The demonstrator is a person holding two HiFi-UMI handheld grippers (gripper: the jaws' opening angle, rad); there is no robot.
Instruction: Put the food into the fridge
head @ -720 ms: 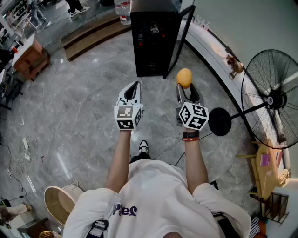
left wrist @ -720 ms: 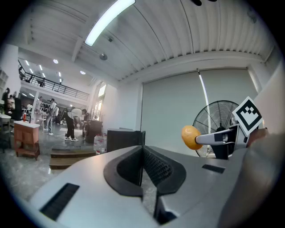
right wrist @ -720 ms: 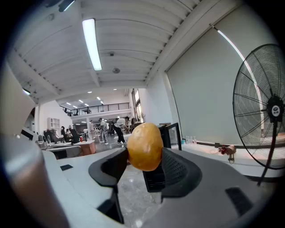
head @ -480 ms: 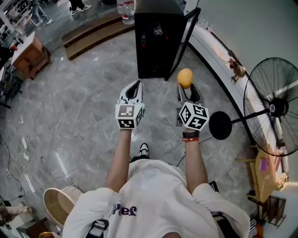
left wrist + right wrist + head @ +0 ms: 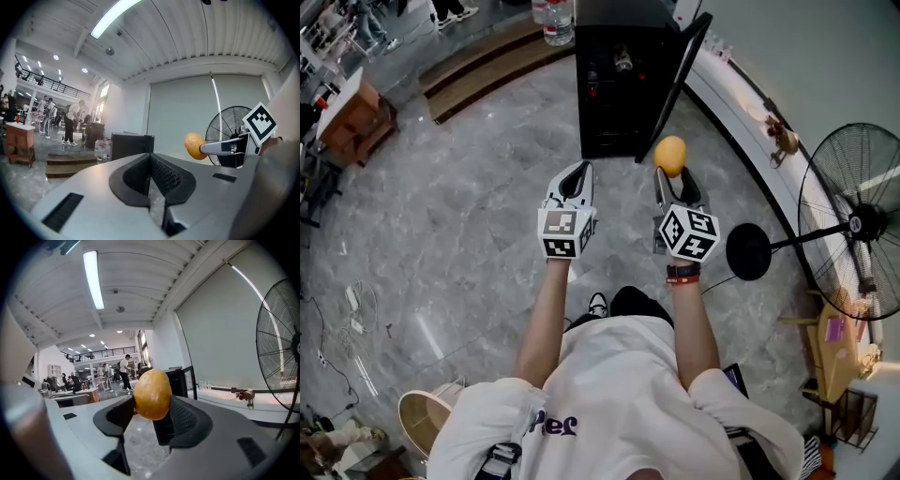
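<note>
A small black fridge stands on the floor ahead, its door swung open to the right; bottles show inside. My right gripper is shut on a yellow-orange potato-like food, held out short of the fridge's open front. In the right gripper view the food sits between both pads, with the fridge behind it. My left gripper is shut and holds nothing, level with the right one. The left gripper view shows its jaws closed, the fridge ahead and the food to the right.
A standing fan with a round black base stands to the right. A white curved ledge runs along the right wall. Wooden steps and water bottles lie left of the fridge. A wooden stool is at far left.
The fridge and floor have shifted slightly nearer and to the right in view as the person steps forward. Both grippers keep their pose, and the food stays held.
</note>
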